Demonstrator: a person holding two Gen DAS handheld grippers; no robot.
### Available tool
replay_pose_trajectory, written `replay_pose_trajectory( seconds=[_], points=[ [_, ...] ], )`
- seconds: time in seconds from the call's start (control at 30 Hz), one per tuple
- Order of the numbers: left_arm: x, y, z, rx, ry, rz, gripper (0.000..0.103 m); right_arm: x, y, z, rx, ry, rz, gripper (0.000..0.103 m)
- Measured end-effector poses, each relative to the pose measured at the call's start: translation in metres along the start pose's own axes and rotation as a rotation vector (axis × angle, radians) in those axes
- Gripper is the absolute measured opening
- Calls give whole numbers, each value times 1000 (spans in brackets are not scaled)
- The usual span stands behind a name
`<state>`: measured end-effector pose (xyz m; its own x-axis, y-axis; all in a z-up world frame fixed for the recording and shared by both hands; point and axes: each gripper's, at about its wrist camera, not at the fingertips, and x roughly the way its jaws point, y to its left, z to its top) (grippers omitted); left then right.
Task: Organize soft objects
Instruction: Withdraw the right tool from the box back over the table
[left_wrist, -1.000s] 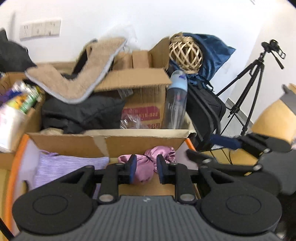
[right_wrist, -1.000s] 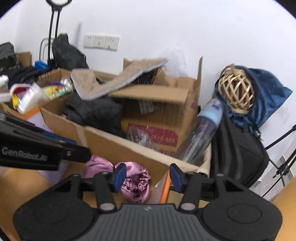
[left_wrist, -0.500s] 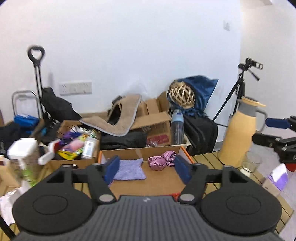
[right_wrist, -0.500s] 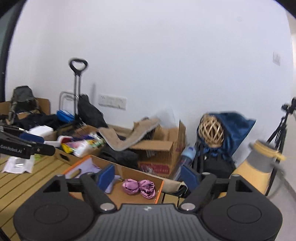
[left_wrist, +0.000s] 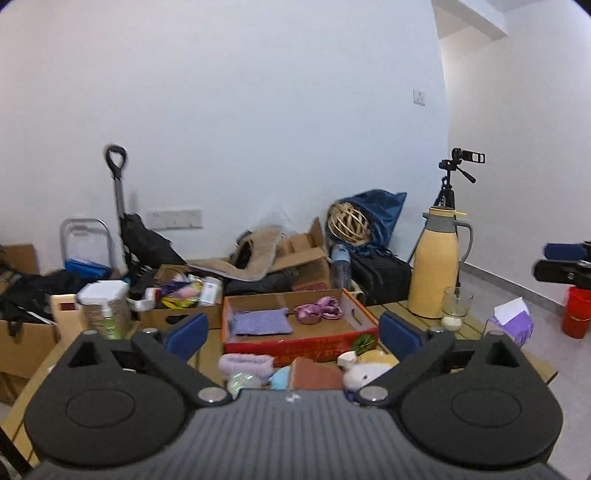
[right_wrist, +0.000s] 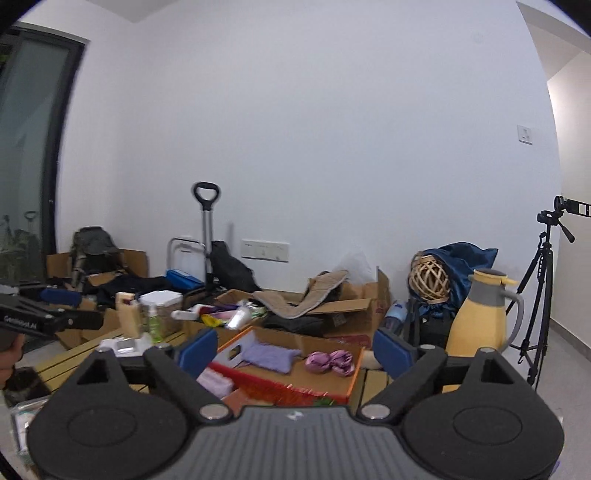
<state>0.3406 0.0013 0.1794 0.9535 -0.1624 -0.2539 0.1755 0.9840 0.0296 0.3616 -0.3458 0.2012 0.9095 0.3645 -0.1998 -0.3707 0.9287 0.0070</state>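
Observation:
A red-sided cardboard tray (left_wrist: 303, 346) (right_wrist: 284, 387) stands on the slatted wooden table. In it lie a folded lilac cloth (left_wrist: 259, 321) (right_wrist: 271, 355) and a pink satin scrunchie (left_wrist: 317, 309) (right_wrist: 329, 361). In front of the tray lie a fluffy lilac item (left_wrist: 245, 363), a light blue soft piece (left_wrist: 279, 378) and a white and yellow plush toy (left_wrist: 365, 367). My left gripper (left_wrist: 291, 338) is open and empty, held back above these. My right gripper (right_wrist: 295, 349) is open and empty, well back from the tray.
A yellow thermos jug (left_wrist: 436, 266) (right_wrist: 480, 317), a glass (left_wrist: 457, 304) and a purple tissue pack (left_wrist: 513, 321) stand on the table's right. Bottles and a jar (left_wrist: 103, 306) stand at left. Cluttered cardboard boxes (left_wrist: 295, 258), bags and a tripod (right_wrist: 543, 288) stand behind.
Both grippers have drawn far back and up from the tray and opened wide. The pink scrunchie stays lying in the tray.

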Motion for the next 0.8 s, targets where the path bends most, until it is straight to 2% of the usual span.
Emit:
replay_pose_trajectory(
  seconds=[0.2,0.27,0.37,0.47,0.6,0.8],
  points=[
    [-63,0,-60,-2,-60,19,103,-64,32,-70,18,-14,-29,94],
    [-75,-4,-80,8,-67,9,103,-77,40,-96,49,-16,-42,102],
    [-81,-15,-96,39,-74,-9,103,-87,46,-133,116,-3,-22,103],
    [-70,-21,-97,43,-53,-39,103,-84,43,-144,143,29,-3,103],
    [-45,-25,-105,8,-7,-56,103,-74,41,-148,132,26,-55,103],
    [25,-39,-115,-6,117,-100,103,-30,25,-173,204,79,-81,101]
  ],
)
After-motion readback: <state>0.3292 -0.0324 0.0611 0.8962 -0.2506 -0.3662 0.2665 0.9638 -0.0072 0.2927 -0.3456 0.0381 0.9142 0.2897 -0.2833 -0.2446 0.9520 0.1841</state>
